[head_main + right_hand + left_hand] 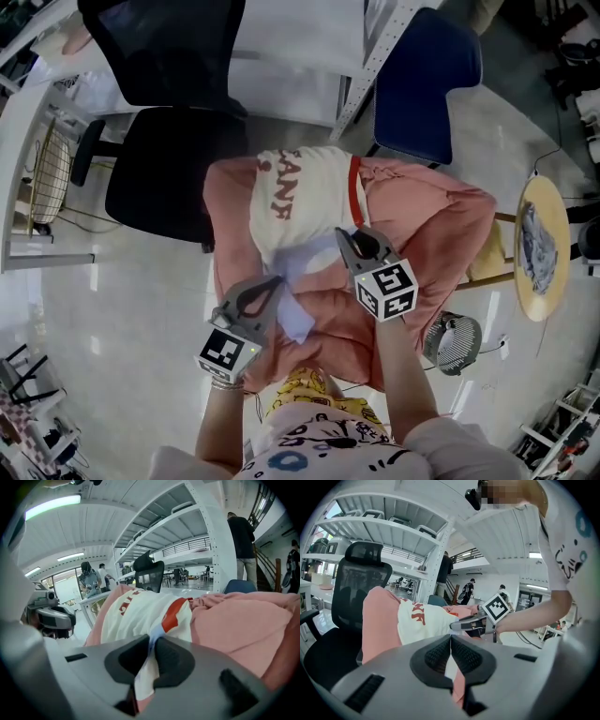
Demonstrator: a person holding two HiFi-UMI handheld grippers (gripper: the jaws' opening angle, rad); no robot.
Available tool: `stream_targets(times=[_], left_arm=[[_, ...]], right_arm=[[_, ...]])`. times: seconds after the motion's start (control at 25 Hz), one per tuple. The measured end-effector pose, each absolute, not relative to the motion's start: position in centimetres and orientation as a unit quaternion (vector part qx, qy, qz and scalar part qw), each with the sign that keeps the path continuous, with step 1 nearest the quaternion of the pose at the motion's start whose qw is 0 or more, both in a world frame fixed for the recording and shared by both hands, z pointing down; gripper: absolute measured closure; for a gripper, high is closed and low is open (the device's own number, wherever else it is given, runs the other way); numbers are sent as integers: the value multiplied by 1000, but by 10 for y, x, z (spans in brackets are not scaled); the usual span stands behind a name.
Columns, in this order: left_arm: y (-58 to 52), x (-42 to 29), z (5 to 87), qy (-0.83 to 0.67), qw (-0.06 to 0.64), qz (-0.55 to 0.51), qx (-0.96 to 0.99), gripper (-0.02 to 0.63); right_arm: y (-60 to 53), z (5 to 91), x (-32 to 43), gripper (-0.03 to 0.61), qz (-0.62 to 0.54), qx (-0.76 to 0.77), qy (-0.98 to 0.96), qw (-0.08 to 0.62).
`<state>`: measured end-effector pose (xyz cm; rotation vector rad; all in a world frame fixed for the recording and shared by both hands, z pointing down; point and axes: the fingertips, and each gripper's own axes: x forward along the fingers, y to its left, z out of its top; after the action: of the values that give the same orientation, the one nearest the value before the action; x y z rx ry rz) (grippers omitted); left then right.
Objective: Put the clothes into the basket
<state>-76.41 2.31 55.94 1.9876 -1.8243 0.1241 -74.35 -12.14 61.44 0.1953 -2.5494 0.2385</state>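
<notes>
bright overhead light, fisheye-warped edges, sharp focus.

Black chair (159, 178) stands left; blue chair (427, 84) beyond; floor (122, 319) open.

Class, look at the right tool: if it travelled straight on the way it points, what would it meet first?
The cream shirt: the right tool is shut on its edge, and the shirt's body lies directly ahead on the pink cloth. What lies beyond is unclear.

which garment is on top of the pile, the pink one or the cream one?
The cream T-shirt, the one with red lettering and a red stripe along its edge, is on top. The pink garment spreads out beneath it and shows around its sides.
</notes>
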Motion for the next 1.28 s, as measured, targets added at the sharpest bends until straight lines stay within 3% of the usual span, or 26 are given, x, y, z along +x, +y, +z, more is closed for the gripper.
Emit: stream_targets(times=[0.6,1.28], left_arm=[[49,-729,490,-656,181,54,731,598],[100,-663,417,-688,124,62,713,598]], right_arm=[[-60,491,-713,535,55,-4,-981,189],[-12,384,-621,537,-25,-26,-992,121]])
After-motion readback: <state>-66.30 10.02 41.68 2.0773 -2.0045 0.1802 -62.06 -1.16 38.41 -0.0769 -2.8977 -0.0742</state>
